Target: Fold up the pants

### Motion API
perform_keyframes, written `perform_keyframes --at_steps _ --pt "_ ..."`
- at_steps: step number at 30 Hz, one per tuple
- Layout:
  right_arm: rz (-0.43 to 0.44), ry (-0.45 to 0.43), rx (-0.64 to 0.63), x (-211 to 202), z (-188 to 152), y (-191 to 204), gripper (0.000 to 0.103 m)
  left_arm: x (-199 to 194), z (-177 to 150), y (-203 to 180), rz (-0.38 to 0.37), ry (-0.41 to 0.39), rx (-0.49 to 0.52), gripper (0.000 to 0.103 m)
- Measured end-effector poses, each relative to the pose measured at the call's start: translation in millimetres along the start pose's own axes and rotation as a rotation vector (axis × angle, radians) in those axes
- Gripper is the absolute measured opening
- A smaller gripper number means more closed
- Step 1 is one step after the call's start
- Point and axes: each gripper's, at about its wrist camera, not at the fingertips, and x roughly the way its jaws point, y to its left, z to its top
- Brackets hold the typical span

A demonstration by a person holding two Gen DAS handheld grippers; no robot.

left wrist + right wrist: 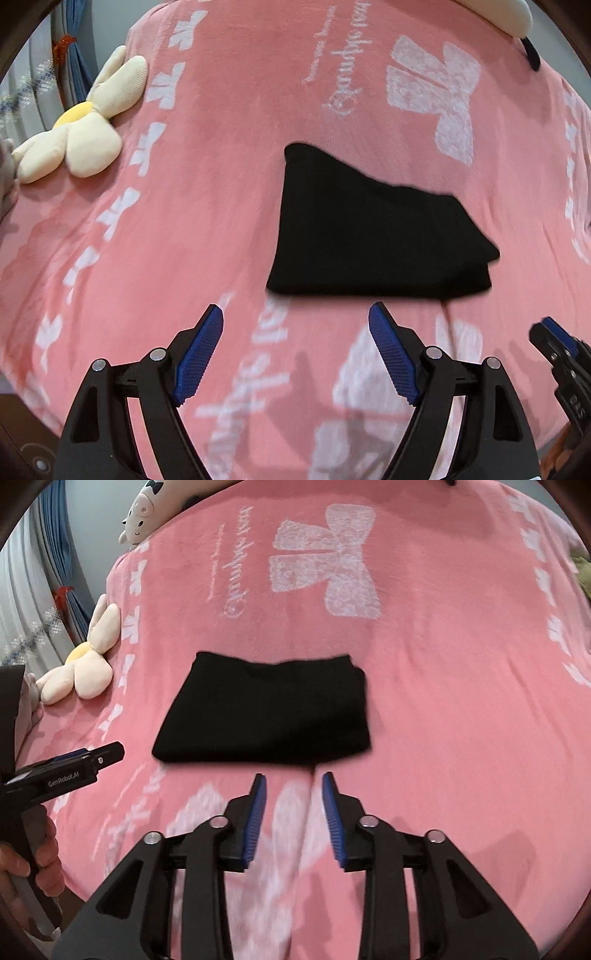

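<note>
Both wrist views look down close over the same pants [373, 229].

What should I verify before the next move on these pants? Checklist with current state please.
1. Left gripper empty, fingers apart: ok.
2. Right gripper empty, fingers apart: ok.
3. Black pants folded into a compact stack on the pink blanket: ok.
4. Fold edges aligned: not ok; in the left wrist view the top layer sits skewed and a lower layer shows at the right corner.
5. Both grippers off the pants: ok, blanket shows between fingertips and the cloth.
6. Flower plush away from the pants: ok.
</note>
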Motion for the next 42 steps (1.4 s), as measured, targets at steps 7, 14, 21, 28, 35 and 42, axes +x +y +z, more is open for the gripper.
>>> perform_keyframes --at_steps 7,14,21,28,35,42 --pt "-0.099 0.041 -0.075 -16 -66 -1 0.047 -13 -68 -5 0.025 0.041 0.032 0.08" --pt "-0.121 0.042 -0.112 -26 -97 -1 0.057 -12 -118 -2 0.011 0.069 0.014 0.08" --pt "-0.15 0.03 -0.098 -20 -104 5 0.064 -10 -145 3 0.038 0.03 0.046 0.08" --pt "-0.165 -0.004 -0.116 -16 -116 18 0.065 0 -156 12 0.002 0.036 -0.002 0.08" --pt "-0.152 -0.026 -0.112 -17 -120 21 0.072 -2 -160 6 -0.036 0.003 -0.012 0.08" --pt "-0.146 -0.034 -0.12 -17 -122 25 0.073 -5 -162 -2 -0.017 -0.023 0.02 0.08"
